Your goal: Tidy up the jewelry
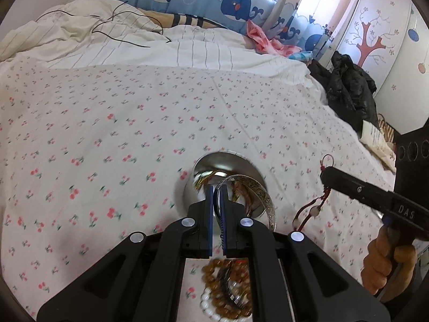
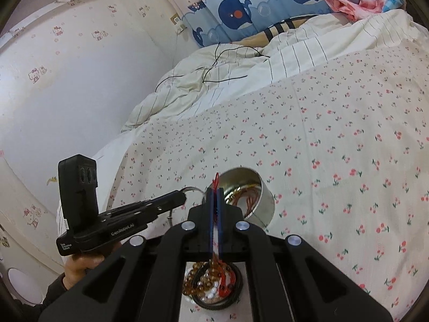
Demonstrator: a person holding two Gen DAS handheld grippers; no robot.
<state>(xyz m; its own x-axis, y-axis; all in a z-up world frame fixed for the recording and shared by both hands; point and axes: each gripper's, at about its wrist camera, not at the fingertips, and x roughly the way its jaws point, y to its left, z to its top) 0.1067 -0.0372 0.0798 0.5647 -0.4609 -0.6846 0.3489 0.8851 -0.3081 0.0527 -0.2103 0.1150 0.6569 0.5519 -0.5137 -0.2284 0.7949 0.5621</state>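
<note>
Right claw [image 2: 215, 190] clamped on red cord [image 2: 215, 181], above round metal tin [image 2: 264, 206] on cherry-print bed [image 2: 335, 134]. Left claw [image 2: 182, 197] beside, gripping silver bangle [image 2: 191, 189]. Bead pile [image 2: 211, 284] below.

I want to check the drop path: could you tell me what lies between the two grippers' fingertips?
Only bare cherry-print sheet, seen in the left wrist view between the left gripper and right gripper.

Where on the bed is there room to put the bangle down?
The cherry sheet left of the tin is bare, up to the striped quilt. Right of the tin is bare too in the right view. Crowded: the bead pile beneath the tools.
</note>
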